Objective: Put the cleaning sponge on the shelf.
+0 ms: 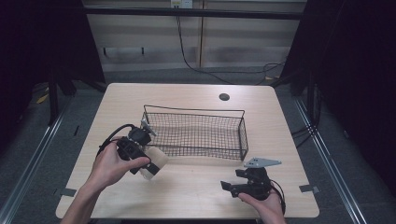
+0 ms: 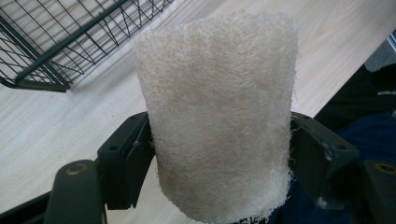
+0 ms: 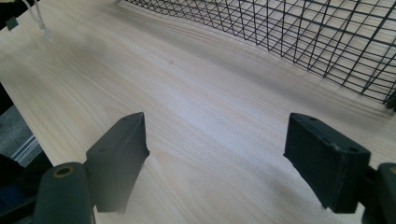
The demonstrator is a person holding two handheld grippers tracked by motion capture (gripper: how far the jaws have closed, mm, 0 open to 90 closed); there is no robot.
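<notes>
Jaws of left gripper [image 2: 219,154] clamped on cream loofah sponge [image 2: 219,116], pressed from both sides; sponge held above table [image 1: 196,186], just off basket's near-left corner, approx 8 o'clock of it. Right gripper [image 3: 215,154] jaws spread wide, nothing held, parked at approx 5 o'clock of basket. Step judged: carry phase, sponge lifted, not yet placed. Next move calls for lift over rim, then release inside. Wire basket [image 1: 196,133] noted empty.
</notes>
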